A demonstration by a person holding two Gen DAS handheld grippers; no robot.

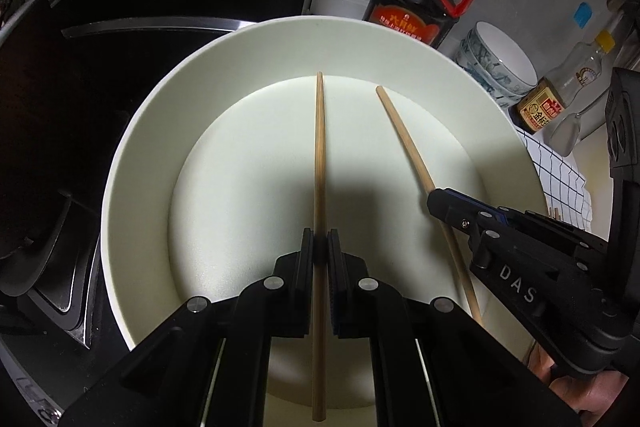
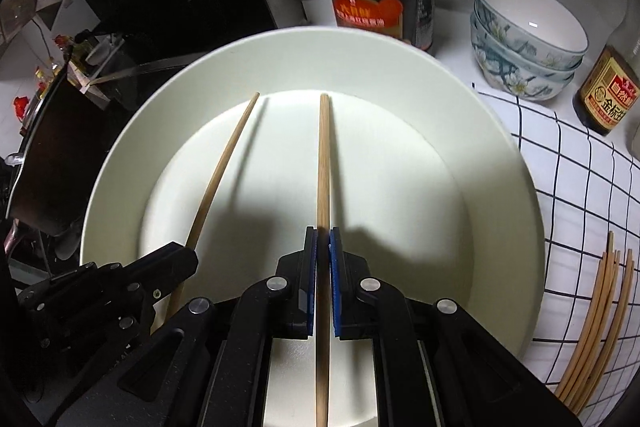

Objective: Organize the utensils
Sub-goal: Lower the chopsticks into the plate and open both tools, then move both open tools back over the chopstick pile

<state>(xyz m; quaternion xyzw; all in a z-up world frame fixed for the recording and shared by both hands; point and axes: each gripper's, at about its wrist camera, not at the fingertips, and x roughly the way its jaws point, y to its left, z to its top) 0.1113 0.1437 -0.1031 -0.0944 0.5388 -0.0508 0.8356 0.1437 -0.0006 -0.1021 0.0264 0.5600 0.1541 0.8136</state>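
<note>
Bamboo chopstick (image 1: 319, 163) clamped in the left tool (image 1: 320, 247), tip over the white plate (image 1: 140, 147). Right tool (image 1: 436, 201) beside it pinches a second chopstick (image 1: 404, 135).

Right wrist view: right tool (image 2: 323, 247) clenched on its chopstick (image 2: 323, 163) above the same plate (image 2: 500, 187). Spare chopsticks (image 2: 596, 327) lie on checked cloth (image 2: 580, 187); stacked bowls (image 2: 528, 39) beyond.

Both tools matte black, angular linkage arms, round silver pivot pins. Right tool (image 2: 323, 239): blue ribbed pads, white "DAS" lettering and a cross-head screw near its tip. Left tool (image 1: 320, 241): dark pads.
</note>
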